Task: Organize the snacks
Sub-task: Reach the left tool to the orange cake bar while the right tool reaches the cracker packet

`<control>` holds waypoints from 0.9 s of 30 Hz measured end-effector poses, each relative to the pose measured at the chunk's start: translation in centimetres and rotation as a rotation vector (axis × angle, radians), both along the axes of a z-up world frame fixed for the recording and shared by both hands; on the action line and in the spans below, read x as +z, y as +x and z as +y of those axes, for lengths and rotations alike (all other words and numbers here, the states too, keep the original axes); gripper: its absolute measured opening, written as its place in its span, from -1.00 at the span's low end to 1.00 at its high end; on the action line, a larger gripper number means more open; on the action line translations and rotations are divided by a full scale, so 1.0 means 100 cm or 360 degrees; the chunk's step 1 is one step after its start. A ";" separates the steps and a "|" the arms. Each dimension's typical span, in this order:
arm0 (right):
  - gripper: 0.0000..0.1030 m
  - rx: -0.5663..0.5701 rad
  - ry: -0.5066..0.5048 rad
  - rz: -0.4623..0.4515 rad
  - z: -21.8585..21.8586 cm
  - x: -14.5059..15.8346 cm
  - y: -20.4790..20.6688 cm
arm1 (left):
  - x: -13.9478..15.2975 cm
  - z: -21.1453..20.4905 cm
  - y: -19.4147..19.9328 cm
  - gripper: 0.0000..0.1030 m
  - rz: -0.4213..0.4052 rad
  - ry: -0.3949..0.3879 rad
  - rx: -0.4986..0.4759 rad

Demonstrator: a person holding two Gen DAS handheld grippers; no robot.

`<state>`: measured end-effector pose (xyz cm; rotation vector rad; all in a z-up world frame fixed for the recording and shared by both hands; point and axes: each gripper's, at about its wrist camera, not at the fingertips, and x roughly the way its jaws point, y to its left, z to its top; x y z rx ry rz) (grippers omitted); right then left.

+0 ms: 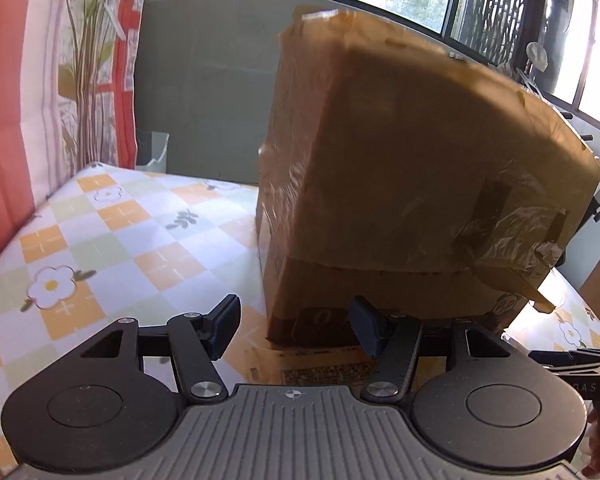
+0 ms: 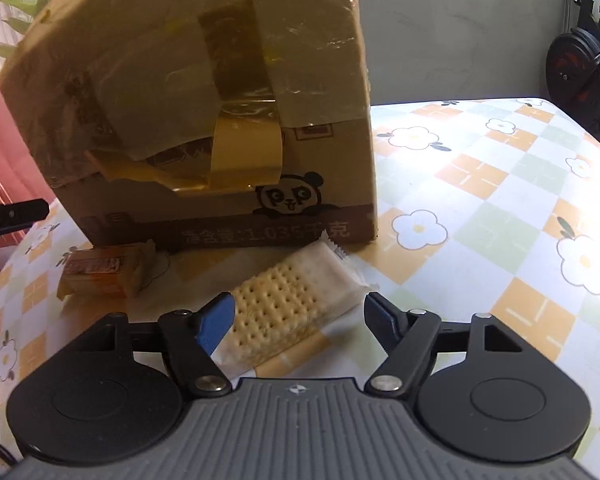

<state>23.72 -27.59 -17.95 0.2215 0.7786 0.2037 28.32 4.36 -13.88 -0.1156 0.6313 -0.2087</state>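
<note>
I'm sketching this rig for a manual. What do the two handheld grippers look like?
Both match: the left gripper and right gripper have black linkage arms with silver pivot screws, round black housings, a ribbed grey centre plate bearing a small crosshair mark, and blue finger pads. No cables or sleeves are visible.

left gripper fingers apart, right gripper — likewise

- Box: brown cardboard, shiny clear and yellow tape, a black-and-white panda print.
- Tablecloth: orange, pale green and white checks with white flowers.
- Cracker pack: pale yellow, dotted.
- Curtain: red and white stripes.
</note>
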 end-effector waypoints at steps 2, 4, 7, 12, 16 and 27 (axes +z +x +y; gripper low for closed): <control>0.59 -0.0009 -0.0009 0.0013 0.003 0.000 0.006 | -0.005 -0.004 0.003 0.22 0.0006 -0.0015 -0.0021; 0.59 -0.0015 -0.0014 0.0041 0.007 -0.003 0.017 | -0.007 -0.008 0.006 0.22 0.0003 -0.0026 -0.0041; 0.60 0.0007 -0.0059 0.0036 0.015 -0.005 0.023 | -0.011 -0.012 0.009 0.22 0.0007 -0.0046 -0.0077; 0.60 0.0160 -0.0252 -0.0050 0.032 -0.010 0.016 | -0.022 -0.016 0.014 0.22 0.0038 -0.0050 -0.0107; 0.58 0.0234 -0.0334 -0.0153 0.034 -0.016 -0.002 | -0.032 -0.016 0.020 0.22 0.0088 -0.0059 -0.0105; 0.58 0.0230 -0.0289 -0.0188 0.026 -0.021 -0.006 | -0.034 -0.026 0.000 0.23 0.0188 -0.0084 -0.0034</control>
